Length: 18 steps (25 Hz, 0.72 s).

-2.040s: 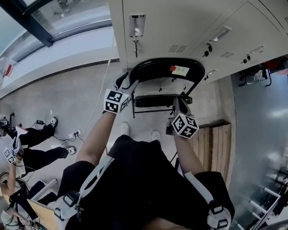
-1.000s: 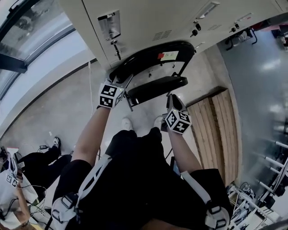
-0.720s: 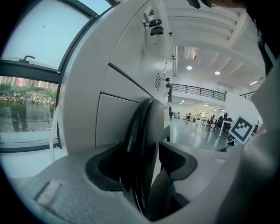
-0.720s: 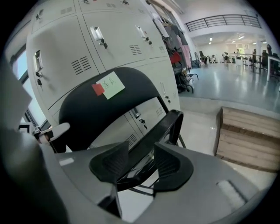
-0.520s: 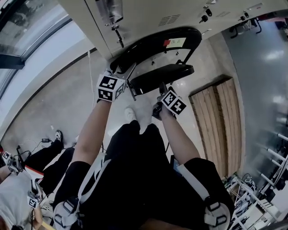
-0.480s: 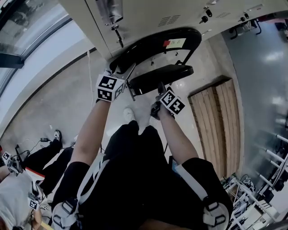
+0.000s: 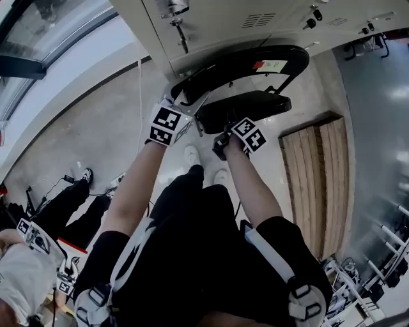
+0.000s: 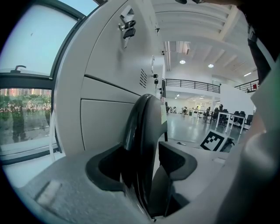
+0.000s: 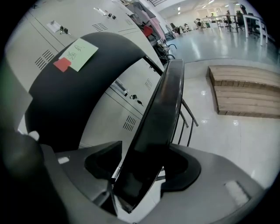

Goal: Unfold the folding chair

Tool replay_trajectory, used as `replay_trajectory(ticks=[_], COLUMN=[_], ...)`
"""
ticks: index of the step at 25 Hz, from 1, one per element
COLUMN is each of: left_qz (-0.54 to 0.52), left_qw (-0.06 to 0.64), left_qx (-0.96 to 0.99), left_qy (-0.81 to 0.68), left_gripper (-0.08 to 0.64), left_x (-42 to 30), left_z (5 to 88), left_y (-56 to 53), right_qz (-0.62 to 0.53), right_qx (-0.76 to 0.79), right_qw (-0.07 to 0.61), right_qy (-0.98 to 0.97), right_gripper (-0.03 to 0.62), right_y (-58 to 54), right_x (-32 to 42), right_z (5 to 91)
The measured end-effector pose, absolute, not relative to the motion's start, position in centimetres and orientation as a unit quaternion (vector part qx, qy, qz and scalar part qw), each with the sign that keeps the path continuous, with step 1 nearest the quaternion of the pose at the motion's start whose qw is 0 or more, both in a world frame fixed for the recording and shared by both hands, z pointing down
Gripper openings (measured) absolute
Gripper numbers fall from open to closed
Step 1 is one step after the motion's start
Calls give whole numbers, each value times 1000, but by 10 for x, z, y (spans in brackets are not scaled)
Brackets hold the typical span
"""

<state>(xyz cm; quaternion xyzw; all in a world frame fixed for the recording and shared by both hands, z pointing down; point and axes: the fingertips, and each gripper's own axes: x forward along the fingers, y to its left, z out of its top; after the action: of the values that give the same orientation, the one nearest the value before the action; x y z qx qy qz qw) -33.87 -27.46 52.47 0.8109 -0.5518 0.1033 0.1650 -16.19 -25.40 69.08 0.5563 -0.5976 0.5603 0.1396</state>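
The black folding chair leans against the white lockers, backrest above the seat. My left gripper is at the backrest's left corner. In the left gripper view the backrest edge runs down between the pads of my left gripper, which have just been closing and now press on it. My right gripper is at the seat's front edge. In the right gripper view the seat stands edge-on between the jaws of my right gripper. Those jaws have just been opening and stand wide, clear of it.
White lockers with keys stand right behind the chair. A low wooden platform lies on the floor to the right. The wearer's shoes are just below the seat. People sit on the floor at the far left.
My right gripper has rolled and moved from below the seat up against its front edge, and its jaws have opened. The left gripper has stayed on the backrest corner.
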Motion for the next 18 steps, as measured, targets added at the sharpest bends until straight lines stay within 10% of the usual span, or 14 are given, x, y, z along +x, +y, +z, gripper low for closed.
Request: replay_trajectory(ticks=[18], left_qz=[89], left_qw=[199], left_qx=[795], left_qy=[-567], left_gripper=[216], left_x=[-330], left_z=[558], left_y=[-266], right_qz=[625], right_qx=[497], right_qw=[100], right_qy=[-594], right_gripper=[209], right_y=[-210], right_x=[-125], right_z=[715])
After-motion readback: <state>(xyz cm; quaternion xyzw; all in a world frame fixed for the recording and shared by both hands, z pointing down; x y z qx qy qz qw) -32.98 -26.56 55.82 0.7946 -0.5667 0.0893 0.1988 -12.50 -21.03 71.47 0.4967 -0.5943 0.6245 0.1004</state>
